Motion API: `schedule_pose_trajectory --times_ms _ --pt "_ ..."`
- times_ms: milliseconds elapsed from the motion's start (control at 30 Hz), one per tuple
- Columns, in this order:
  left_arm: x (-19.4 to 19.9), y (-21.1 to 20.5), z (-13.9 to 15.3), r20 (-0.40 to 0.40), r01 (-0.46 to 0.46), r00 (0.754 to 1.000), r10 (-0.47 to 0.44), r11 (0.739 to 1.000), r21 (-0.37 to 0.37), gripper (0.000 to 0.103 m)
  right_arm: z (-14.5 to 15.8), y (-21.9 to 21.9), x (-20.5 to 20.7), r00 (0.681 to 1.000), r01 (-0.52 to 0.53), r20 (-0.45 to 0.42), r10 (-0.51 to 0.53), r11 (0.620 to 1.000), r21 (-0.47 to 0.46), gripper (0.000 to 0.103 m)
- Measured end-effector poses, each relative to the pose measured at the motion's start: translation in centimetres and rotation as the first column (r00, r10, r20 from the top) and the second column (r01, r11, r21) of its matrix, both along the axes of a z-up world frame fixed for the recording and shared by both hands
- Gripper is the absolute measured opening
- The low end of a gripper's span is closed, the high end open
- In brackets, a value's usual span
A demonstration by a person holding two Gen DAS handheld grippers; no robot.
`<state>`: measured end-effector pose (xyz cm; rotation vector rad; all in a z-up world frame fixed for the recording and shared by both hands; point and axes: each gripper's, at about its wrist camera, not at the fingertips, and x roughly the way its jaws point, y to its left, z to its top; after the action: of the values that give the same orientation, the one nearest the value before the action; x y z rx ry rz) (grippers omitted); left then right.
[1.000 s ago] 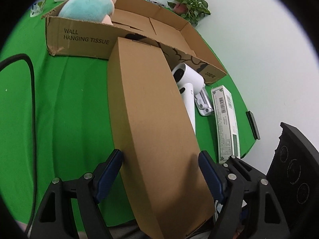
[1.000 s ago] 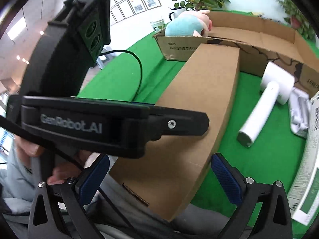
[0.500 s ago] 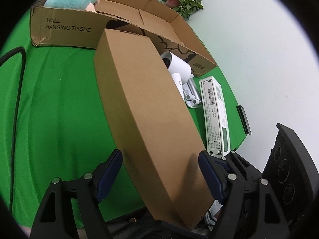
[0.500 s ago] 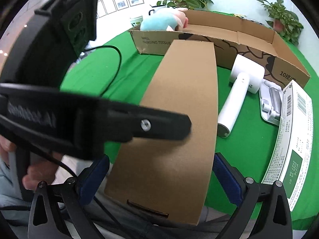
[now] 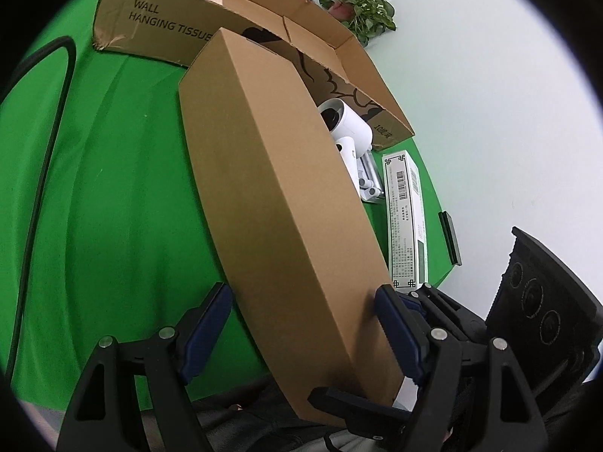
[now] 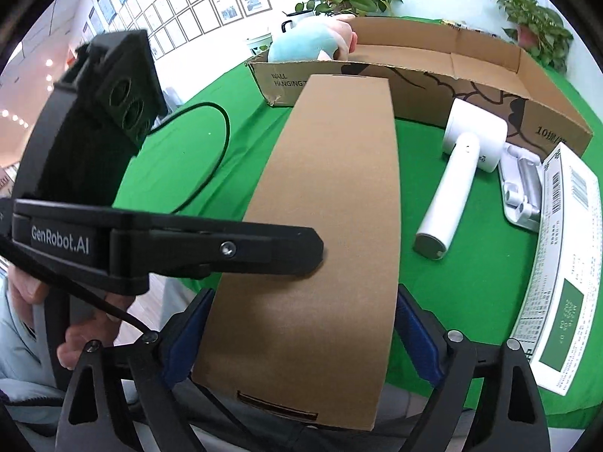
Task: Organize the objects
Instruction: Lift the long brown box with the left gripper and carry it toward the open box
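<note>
Right wrist view: clamping long brown carton (image 6: pixel 324 233) in left gripper (image 5: pixel 301 324), closing right gripper (image 6: pixel 301 335) around it; hairdryer (image 6: pixel 456 184), white box (image 6: pixel 565 263) awaiting open tissue carton (image 6: pixel 433 71) holding plush toy (image 6: pixel 305 43).

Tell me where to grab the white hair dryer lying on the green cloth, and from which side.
Grip the hair dryer across its long straight handle, coming from above. It lies flat with the handle pointing toward the near table edge, slim and clear on both sides. The bulky head sits close to the big open carton and an accessory tray, so room there looks tight.
</note>
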<state>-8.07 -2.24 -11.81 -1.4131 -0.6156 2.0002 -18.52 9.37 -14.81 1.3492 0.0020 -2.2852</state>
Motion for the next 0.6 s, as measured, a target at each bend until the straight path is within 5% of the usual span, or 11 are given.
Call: schedule_pose_trajectory --times_ms 267,600 --pt "0.0 -0.2 0.1 0.006 -0.012 1.0 0.012 1.0 0.013 0.077 -0.3 0.4 -2.2 1.0 0.014 0.028 -0.012 0.997 -0.07 0.088" --pt "-0.2 -0.2 -0.1 0.043 -0.01 0.999 0.008 0.999 0.032 0.078 -0.2 1.1 -0.2 0.998 0.025 0.061 -0.016 0.988 -0.15 0.087"
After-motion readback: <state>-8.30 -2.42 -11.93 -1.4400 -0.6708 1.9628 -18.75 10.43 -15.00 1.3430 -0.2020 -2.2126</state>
